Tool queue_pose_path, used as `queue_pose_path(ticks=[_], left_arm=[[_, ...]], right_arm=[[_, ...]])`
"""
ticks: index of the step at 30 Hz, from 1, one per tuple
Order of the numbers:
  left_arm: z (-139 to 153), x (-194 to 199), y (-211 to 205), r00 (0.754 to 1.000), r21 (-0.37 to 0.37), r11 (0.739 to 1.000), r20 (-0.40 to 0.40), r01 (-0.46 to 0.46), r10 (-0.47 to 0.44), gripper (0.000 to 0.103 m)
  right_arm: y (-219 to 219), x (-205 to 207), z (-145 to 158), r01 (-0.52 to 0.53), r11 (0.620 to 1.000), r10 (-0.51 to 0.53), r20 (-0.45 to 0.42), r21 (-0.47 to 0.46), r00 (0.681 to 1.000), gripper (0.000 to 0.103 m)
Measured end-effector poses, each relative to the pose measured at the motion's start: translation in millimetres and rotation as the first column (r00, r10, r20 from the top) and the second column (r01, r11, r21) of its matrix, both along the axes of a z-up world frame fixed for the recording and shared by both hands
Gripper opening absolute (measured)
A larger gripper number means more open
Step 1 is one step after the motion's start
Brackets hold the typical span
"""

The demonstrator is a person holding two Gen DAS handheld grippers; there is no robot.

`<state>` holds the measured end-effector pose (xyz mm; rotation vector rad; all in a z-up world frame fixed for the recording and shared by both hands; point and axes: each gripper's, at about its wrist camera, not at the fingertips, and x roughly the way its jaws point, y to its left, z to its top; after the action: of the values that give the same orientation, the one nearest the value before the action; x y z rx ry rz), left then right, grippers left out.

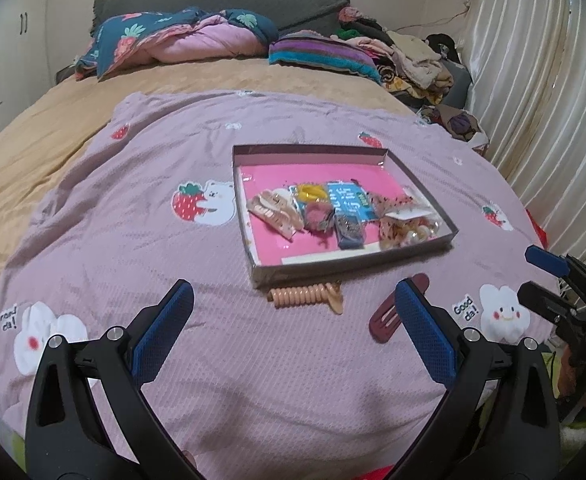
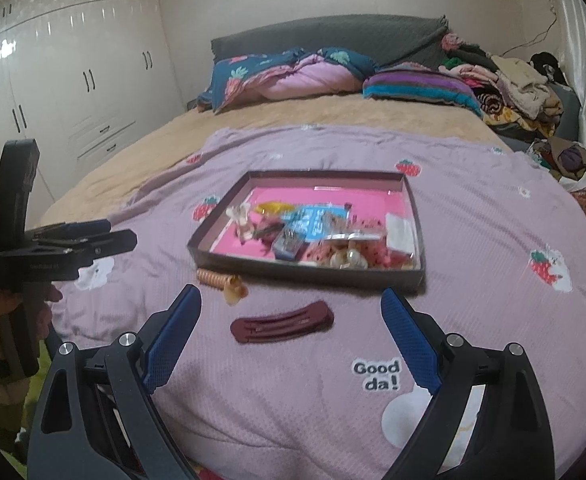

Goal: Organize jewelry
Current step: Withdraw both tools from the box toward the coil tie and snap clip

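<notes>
From the left wrist, the left gripper (image 1: 293, 304) hangs with jaws wide apart and empty over the bedspread (image 1: 141, 248), facing the coiled hair tie (image 1: 298, 295) that lies crosswise, left to right, just near the tray (image 1: 425, 184). From the right wrist, the right gripper (image 2: 291, 312) is likewise spread and empty, likely lined up on the maroon barrette (image 2: 281, 323), long axis left-right, still outside the tray.

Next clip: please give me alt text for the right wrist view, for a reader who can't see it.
The open right gripper hovers over a dark red hair clip lying on a pink blanket, just outside a shallow box of hair accessories. A peach coil tie lies beside the box, and the left gripper shows at the left edge.
</notes>
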<state>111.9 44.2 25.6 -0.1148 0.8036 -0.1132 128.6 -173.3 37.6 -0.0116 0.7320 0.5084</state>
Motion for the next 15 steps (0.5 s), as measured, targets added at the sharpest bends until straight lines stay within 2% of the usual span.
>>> queue_pose_path(ticks=[15], left_arm=[[-45.3, 0.8, -2.4, 0.994, 0.032, 0.999, -0.104, 0.021, -0.017, 0.094]], right_arm=[[11.0, 11.4, -47.4, -0.030, 0.999, 0.026, -0.122, -0.029, 0.992, 0.091]])
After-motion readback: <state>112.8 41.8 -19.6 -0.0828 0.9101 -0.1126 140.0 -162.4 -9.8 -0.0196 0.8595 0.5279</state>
